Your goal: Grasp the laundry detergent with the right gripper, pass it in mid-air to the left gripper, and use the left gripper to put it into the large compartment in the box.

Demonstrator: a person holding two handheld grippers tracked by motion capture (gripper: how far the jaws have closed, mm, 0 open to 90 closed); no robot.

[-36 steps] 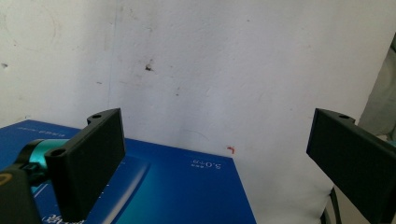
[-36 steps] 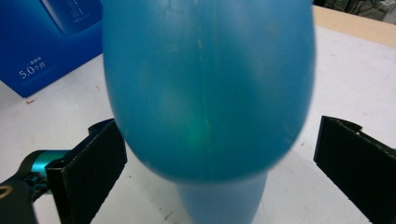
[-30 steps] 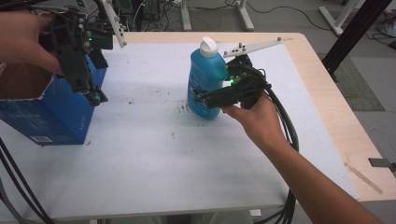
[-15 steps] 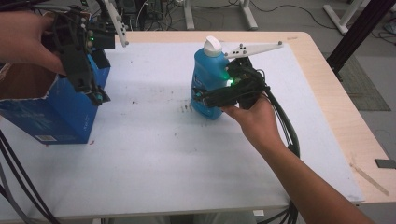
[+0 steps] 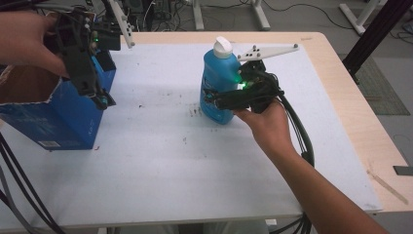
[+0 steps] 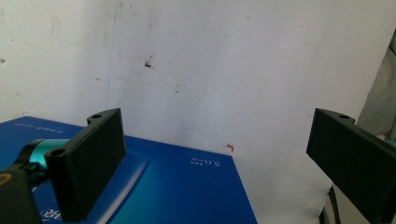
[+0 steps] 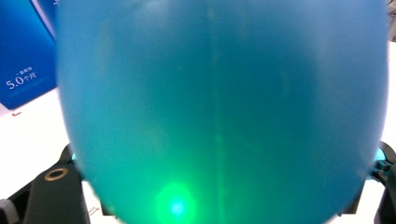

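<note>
A blue bottle (image 5: 214, 83) with a white cap stands upright near the middle of the white table cover (image 5: 160, 165). My right gripper (image 5: 214, 100) reaches in level from the right. Its jaws have just been closing and now press on the bottle's lower body from both sides. In the right gripper view the bottle (image 7: 219, 102) sits close up between the jaws. My left gripper (image 5: 100, 97) points down at the right-hand side of an open blue carton (image 5: 53, 117). Its jaws (image 6: 217, 135) stand wide apart with nothing between them, above the carton's blue face (image 6: 187, 196).
The bare wooden table edge (image 5: 350, 97) runs along the right of the cover. Black cables (image 5: 297, 131) trail from the right gripper along the forearm. More cables (image 5: 14, 180) hang at the left. A dark stand leg (image 5: 375, 34) rises beyond the table's right corner.
The right gripper's jaws have drawn in against the blue bottle. Both hands and the bottle stay where they were.
</note>
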